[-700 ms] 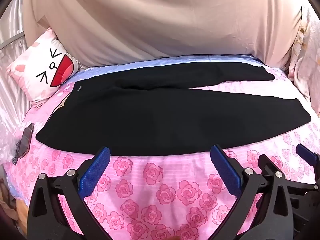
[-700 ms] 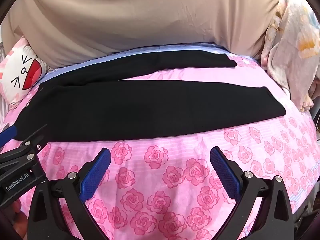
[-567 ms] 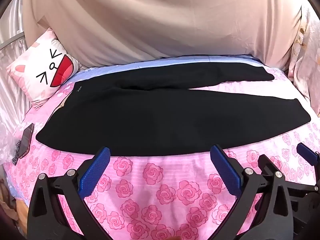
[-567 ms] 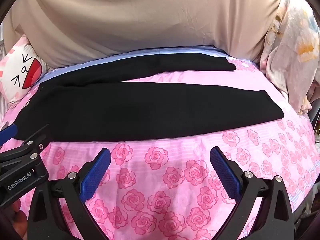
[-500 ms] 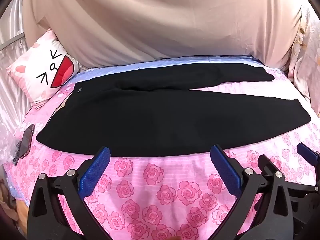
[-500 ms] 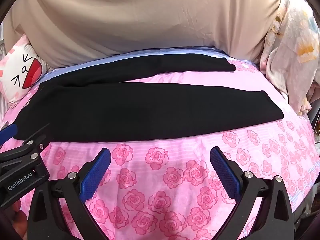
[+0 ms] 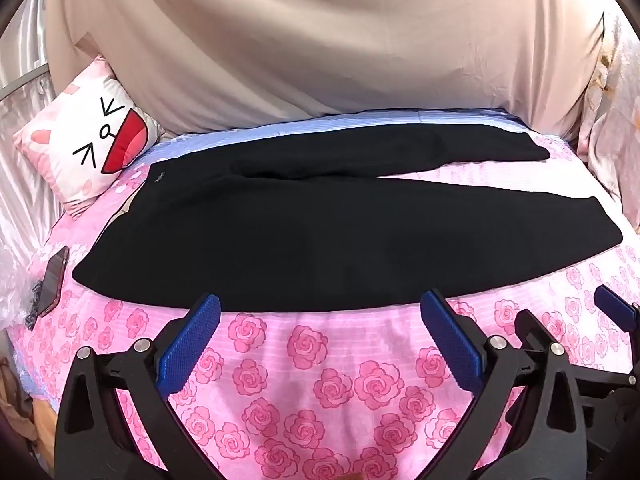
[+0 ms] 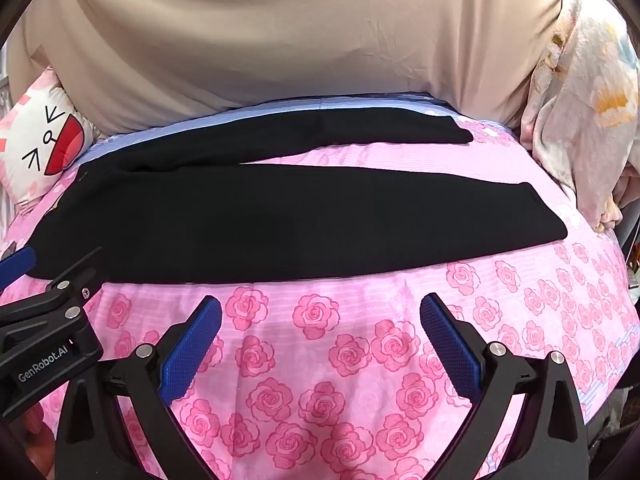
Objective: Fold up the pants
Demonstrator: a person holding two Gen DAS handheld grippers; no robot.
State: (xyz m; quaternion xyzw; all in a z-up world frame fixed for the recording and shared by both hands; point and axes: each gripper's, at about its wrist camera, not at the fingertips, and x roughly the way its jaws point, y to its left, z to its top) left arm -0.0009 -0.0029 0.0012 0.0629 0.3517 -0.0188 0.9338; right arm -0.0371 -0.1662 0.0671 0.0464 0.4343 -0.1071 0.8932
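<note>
Black pants [image 7: 320, 232] lie flat on a pink rose-print bed sheet [image 7: 312, 364], waistband at the left, two legs spread apart toward the right. They also show in the right wrist view [image 8: 280, 216]. My left gripper [image 7: 320, 312] is open and empty, hovering just short of the near edge of the pants. My right gripper [image 8: 320, 312] is open and empty, above the sheet a little short of the near leg. The right gripper also shows at the right edge of the left wrist view [image 7: 616, 312]. The left gripper shows at the left edge of the right wrist view [image 8: 16, 264].
A cat-face pillow [image 7: 92, 144] leans at the back left. A beige draped cloth [image 7: 320, 48] covers the wall behind the bed. A phone [image 7: 52, 280] lies at the left edge of the bed. A floral quilt [image 8: 580, 120] is bunched at the right.
Both grippers have drifted very slightly; the pants have not moved. Both stay open.
</note>
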